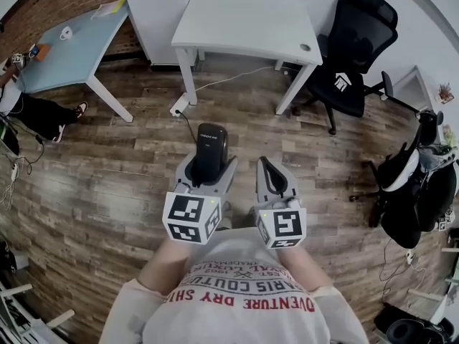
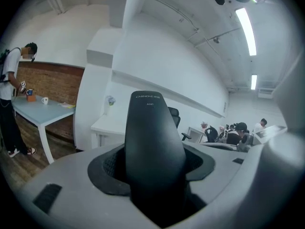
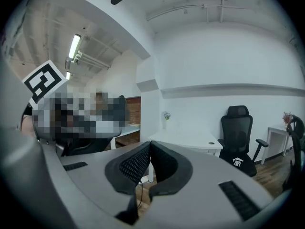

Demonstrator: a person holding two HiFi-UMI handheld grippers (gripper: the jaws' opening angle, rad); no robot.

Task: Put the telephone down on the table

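A black telephone handset (image 1: 212,147) stands between the jaws of my left gripper (image 1: 210,165), which is shut on it over the wooden floor. In the left gripper view the telephone (image 2: 153,147) fills the middle, with its upper end sticking out past the pads. My right gripper (image 1: 270,172) is beside it on the right, shut with nothing in it; in the right gripper view its pads (image 3: 143,162) meet. A white table (image 1: 247,26) stands ahead, across a stretch of floor; it also shows as the white table (image 2: 102,125) and the white table (image 3: 190,140).
A black office chair (image 1: 355,56) stands right of the white table. A light blue table (image 1: 68,49) with small items is at the far left, a person (image 2: 12,99) beside it. A power strip and cable (image 1: 179,106) lie on the floor. More chairs (image 1: 416,185) crowd the right.
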